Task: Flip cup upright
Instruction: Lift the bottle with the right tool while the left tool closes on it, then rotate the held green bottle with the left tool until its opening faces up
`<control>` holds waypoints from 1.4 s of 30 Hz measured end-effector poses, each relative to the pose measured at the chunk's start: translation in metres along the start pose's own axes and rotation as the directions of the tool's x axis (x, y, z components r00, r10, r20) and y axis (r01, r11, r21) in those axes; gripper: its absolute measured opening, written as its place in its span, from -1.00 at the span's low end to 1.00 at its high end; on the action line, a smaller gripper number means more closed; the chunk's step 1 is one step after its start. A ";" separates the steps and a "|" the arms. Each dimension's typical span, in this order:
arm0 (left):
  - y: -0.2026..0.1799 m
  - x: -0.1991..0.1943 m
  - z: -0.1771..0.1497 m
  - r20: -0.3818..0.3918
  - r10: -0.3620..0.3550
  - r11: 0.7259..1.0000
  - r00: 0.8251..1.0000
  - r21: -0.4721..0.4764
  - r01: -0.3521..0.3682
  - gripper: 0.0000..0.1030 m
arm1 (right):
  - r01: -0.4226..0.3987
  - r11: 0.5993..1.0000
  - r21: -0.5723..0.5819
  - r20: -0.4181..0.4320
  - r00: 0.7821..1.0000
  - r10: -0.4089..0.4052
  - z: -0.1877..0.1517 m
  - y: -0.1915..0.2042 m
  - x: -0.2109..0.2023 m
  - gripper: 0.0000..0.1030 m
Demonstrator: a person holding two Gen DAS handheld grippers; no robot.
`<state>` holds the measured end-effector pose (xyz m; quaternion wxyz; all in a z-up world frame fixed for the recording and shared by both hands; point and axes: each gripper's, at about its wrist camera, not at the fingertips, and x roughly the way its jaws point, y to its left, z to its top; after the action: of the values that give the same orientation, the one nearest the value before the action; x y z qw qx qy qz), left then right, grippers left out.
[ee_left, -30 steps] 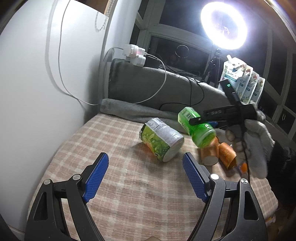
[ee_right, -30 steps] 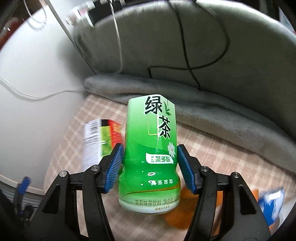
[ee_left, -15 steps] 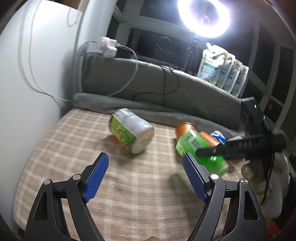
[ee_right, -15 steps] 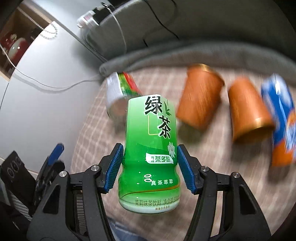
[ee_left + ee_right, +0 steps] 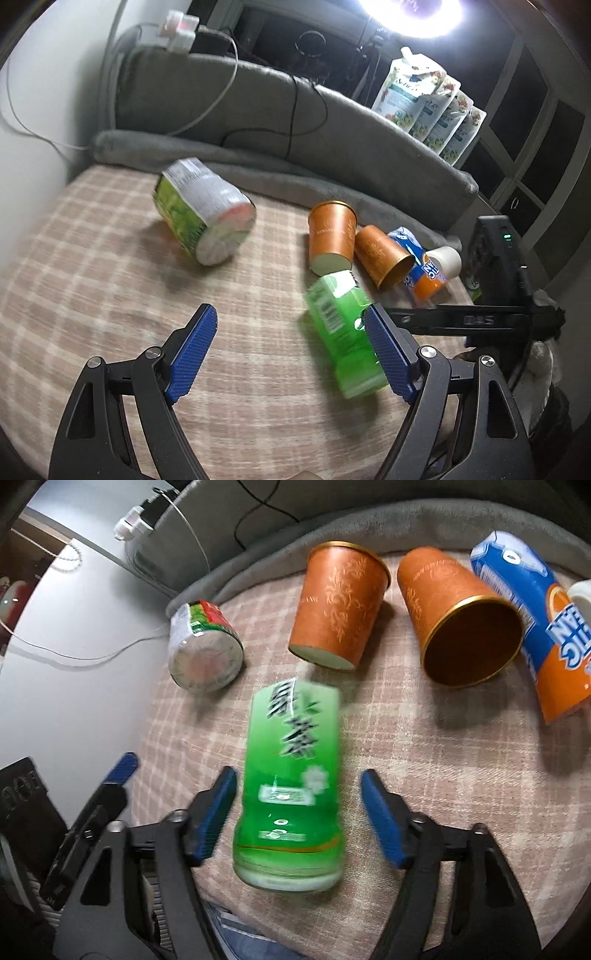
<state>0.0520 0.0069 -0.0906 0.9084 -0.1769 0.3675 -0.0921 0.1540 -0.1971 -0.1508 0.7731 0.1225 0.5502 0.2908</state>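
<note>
Checked cloth [image 5: 424, 760] under blurred green tea cup [image 5: 291, 786] (contents unclear), right claw [image 5: 299, 812] parted.

The green cup [image 5: 291, 790] reads 绿茶, blurred by motion.

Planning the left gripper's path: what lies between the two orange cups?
Nothing: the orange cups lie side by side, only bare checked cloth between, clearest in the right wrist view.
</note>
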 end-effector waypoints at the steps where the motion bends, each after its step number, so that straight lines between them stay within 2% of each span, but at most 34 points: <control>1: 0.000 0.002 0.001 -0.009 -0.006 1.000 1.000 -0.005 0.006 0.59 | 0.000 1.000 -0.008 0.016 1.000 0.001 -0.001 0.001 -0.005 0.56; 6: -0.004 0.020 0.006 -0.074 -0.073 0.997 0.995 -0.045 0.070 0.56 | 0.025 0.999 -0.046 0.108 0.994 -0.020 -0.004 0.007 -0.034 0.56; 9: -0.004 0.033 0.011 -0.122 -0.125 0.990 0.985 -0.086 0.115 0.53 | 0.058 0.996 -0.062 0.178 0.983 -0.046 -0.013 0.007 -0.060 0.56; 16: -0.002 0.071 0.018 -0.241 -0.241 0.957 0.940 -0.220 0.189 0.39 | 0.133 0.991 -0.028 0.333 0.936 -0.117 -0.044 -0.006 -0.113 0.56; 23: -0.006 0.095 0.018 -0.301 -0.268 0.946 0.915 -0.265 0.189 0.35 | 0.159 0.986 0.040 0.407 0.899 -0.161 -0.071 -0.027 -0.149 0.56; 28: -0.010 0.109 0.015 -0.339 -0.270 0.947 0.901 -0.263 0.185 0.35 | 0.158 0.984 0.078 0.423 0.889 -0.176 -0.083 -0.038 -0.160 0.56; 33: -0.014 0.117 0.014 -0.359 -0.250 0.955 0.899 -0.246 0.167 0.17 | 0.157 0.982 0.106 0.422 0.887 -0.187 -0.086 -0.049 -0.161 0.56; 36: -0.014 0.119 0.015 -0.361 -0.248 0.956 0.899 -0.243 0.166 0.17 | 0.161 0.981 0.112 0.425 0.884 -0.194 -0.087 -0.051 -0.161 0.56; 39: -0.016 0.118 0.016 -0.356 -0.238 0.960 0.904 -0.226 0.164 0.17 | 0.162 0.980 0.116 0.426 0.883 -0.197 -0.087 -0.052 -0.161 0.56; 42: -0.020 0.109 0.016 -0.334 -0.223 0.968 0.916 -0.190 0.166 0.17 | 0.163 0.979 0.119 0.426 0.883 -0.198 -0.087 -0.053 -0.161 0.56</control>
<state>0.1404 -0.0403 -0.1413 0.7970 -0.2647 0.5111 -0.1831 0.0542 -0.3452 -0.0841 0.8948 0.1633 0.3833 0.1606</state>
